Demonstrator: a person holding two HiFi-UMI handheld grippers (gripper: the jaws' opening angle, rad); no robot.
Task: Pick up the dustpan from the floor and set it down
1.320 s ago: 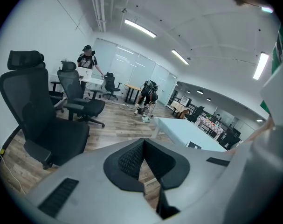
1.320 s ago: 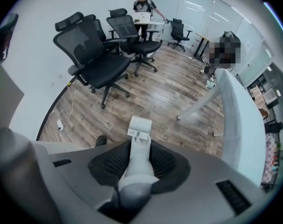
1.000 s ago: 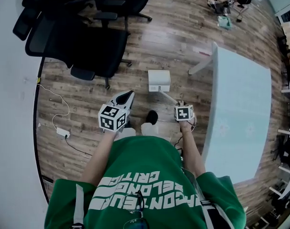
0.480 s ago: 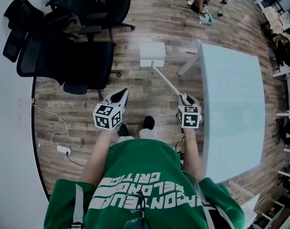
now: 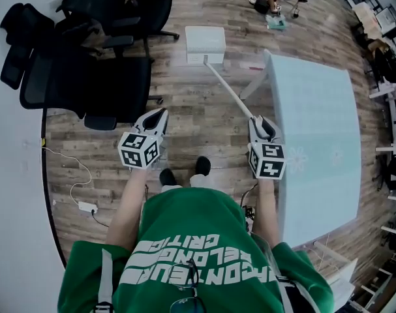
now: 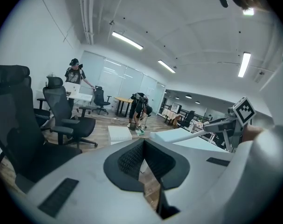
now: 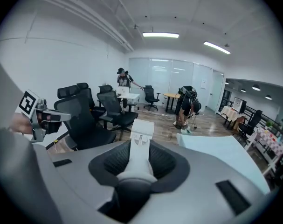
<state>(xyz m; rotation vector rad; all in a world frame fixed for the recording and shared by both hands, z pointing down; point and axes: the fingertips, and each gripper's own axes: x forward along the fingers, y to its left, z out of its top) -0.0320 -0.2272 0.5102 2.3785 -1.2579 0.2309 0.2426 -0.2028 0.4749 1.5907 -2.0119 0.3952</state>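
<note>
The right gripper (image 5: 261, 124) was clenched on the end of the long white handle (image 5: 230, 90) of the white plastic dustpan (image 5: 205, 44). The handle ran straight out from between its jaws. The pan sat at the handle's far end, well ahead of the gripper, out over the brown wood-plank floor (image 5: 198, 135). It lay between the black office chairs (image 5: 93, 77) and the pale-topped table (image 5: 315, 142). The left gripper (image 5: 155, 115) was held level beside it, jaws closed on nothing.
</note>
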